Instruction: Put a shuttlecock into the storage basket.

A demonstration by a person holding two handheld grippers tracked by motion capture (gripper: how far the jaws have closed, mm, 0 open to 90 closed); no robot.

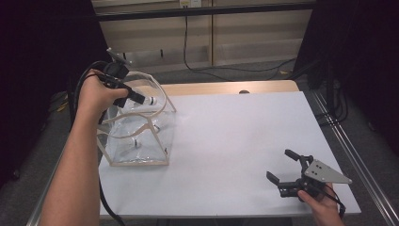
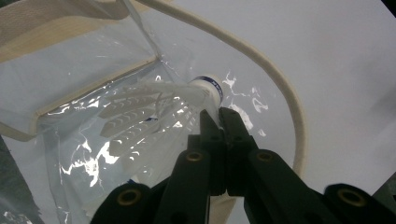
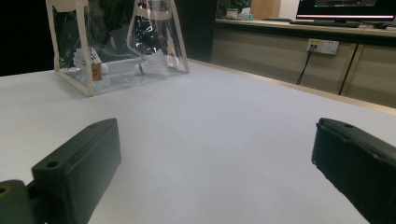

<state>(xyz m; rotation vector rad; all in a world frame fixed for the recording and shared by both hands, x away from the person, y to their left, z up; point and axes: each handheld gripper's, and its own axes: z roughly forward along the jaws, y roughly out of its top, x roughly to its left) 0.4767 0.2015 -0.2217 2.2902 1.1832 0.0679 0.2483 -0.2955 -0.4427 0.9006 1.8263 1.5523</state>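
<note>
A white feathered shuttlecock with a cork tip and dark band point(image 2: 205, 88) hangs over the mouth of the clear plastic bag with cream fabric trim point(image 1: 136, 141), pinched near its cork end by the left tool point(image 2: 219, 112), whose jaws are clamped tight on it; held so, it looks ready to drop in. Inside the bag lie two more shuttlecocks point(image 3: 152, 65). Well right of the bag, the right tool point(image 1: 282, 167) rests spread wide and empty on the white bench point(image 1: 226, 141), probably waiting.
</note>
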